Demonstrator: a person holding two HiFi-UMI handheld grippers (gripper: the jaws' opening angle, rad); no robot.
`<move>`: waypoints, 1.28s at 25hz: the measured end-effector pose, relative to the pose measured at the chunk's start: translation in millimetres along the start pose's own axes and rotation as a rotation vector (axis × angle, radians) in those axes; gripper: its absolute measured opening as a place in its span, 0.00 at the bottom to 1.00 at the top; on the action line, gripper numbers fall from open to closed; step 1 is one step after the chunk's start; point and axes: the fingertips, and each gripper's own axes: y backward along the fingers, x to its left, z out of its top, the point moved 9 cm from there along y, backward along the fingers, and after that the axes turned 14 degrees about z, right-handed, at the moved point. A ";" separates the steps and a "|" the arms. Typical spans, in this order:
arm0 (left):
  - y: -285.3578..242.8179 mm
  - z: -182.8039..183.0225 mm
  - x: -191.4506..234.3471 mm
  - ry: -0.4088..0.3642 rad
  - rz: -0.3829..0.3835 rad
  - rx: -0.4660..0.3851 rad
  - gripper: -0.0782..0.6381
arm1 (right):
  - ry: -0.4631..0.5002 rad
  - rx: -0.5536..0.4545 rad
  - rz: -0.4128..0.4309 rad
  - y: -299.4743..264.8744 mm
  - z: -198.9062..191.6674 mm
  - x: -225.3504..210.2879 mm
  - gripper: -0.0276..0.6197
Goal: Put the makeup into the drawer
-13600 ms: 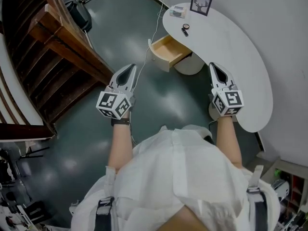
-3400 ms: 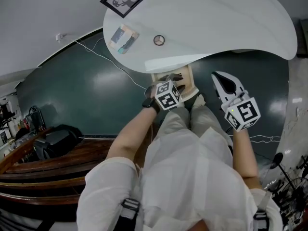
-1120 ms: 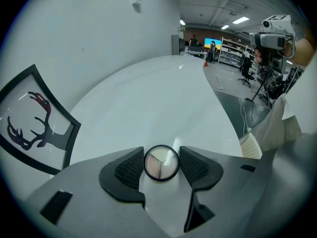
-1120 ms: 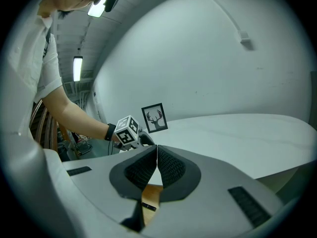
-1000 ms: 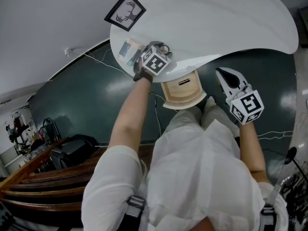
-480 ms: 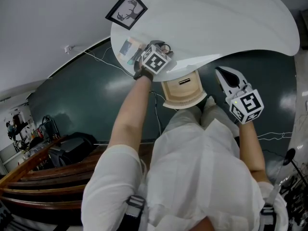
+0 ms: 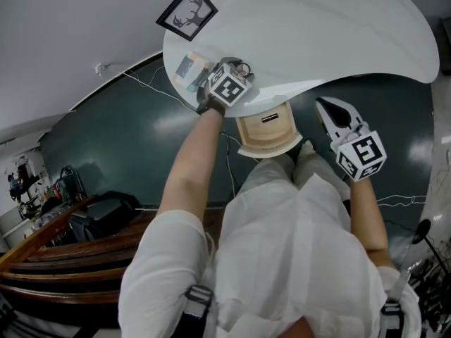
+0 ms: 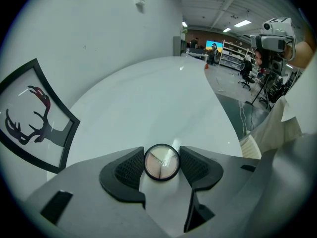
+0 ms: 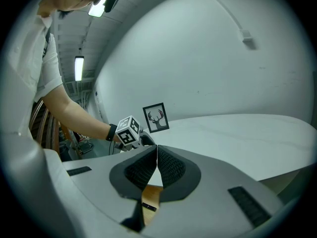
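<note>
A small round compact (image 8: pixel 161 161) with a dark rim lies on the white table (image 7: pixel 317 27). My left gripper (image 8: pixel 161 165) is shut on it, one ribbed pad touching each side. In the head view the left gripper (image 7: pixel 238 70) rests low on the table's left end, above the open wooden drawer (image 7: pixel 264 138). A small black item (image 7: pixel 270 119) lies in the drawer. My right gripper (image 7: pixel 325 105) hangs in the air to the right of the drawer, jaws shut and empty. The right gripper view shows the right gripper (image 9: pixel 156 155) pressed closed over the drawer (image 9: pixel 151 200).
A flat makeup palette (image 7: pixel 189 67) lies just left of the left gripper. A framed deer picture (image 7: pixel 187 11) stands at the table's back left, near the wall. A white cable (image 7: pixel 141 83) runs over the dark floor. Wooden stairs (image 7: pixel 56 259) fill the lower left.
Since 3.4 s ago my left gripper has gone from the drawer up onto the table top. Over the last second it has stayed at the compact. The right gripper has held still.
</note>
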 end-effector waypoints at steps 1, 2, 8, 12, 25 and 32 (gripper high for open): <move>-0.1 -0.3 -0.3 0.003 0.003 0.001 0.44 | 0.001 0.000 0.000 0.6 0.0 0.1 0.06; 0.5 -0.5 -0.7 0.006 0.006 0.001 0.44 | 0.002 0.000 0.000 1.5 0.2 0.6 0.06; 6.5 -1.9 -6.2 0.027 0.029 -0.005 0.43 | 0.010 -0.005 -0.001 7.8 0.6 5.4 0.06; 11.3 -3.4 -15.2 0.022 0.019 -0.005 0.43 | 0.012 -0.005 0.001 9.4 -0.6 9.3 0.06; 31.8 -11.4 -59.1 -0.024 -0.039 -0.021 0.43 | 0.026 -0.002 0.021 11.6 -4.5 21.5 0.06; 41.4 -16.8 -83.4 -0.050 -0.061 -0.033 0.43 | 0.021 -0.004 0.019 14.3 -9.1 27.2 0.06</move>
